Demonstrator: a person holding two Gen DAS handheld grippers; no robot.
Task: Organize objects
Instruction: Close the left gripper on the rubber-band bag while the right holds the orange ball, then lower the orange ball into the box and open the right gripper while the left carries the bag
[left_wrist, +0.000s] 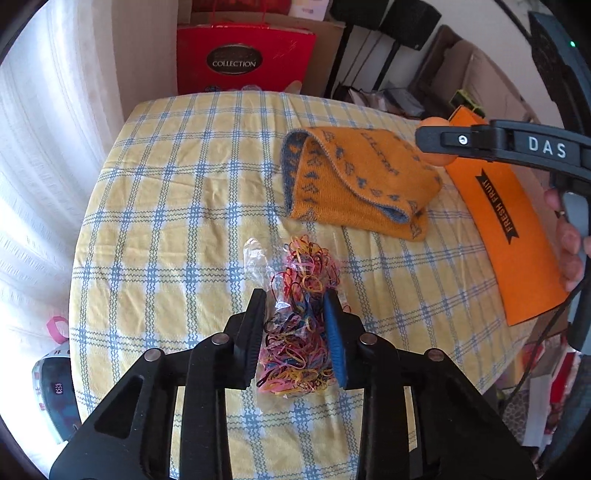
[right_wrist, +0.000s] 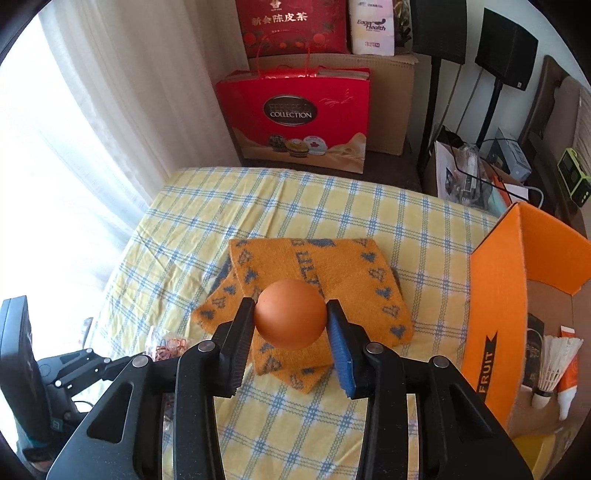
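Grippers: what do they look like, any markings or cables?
Both the left gripper and right gripper are matte black linkages with silver pivot pins; each has one black ribbed finger and one blue pad. The right's body reads "DAS"; a black cable hangs below it.

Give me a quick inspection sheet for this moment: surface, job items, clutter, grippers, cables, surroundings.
Surface: table under a yellow and blue checked cloth, wrinkled.
Job's things: bag of coloured rubber bands on the cloth; orange ball lifted above the folded orange knit cloth; orange box at the right edge, open, a shuttlecock inside.
Clutter: nothing seen on the cloth beyond these.
Grippers: left gripper closed on the bag; right gripper closed on the ball.
Cables: a black cable hangs below the right gripper, off the table.
Surroundings: white curtain left; red gift bag and cardboard boxes behind.
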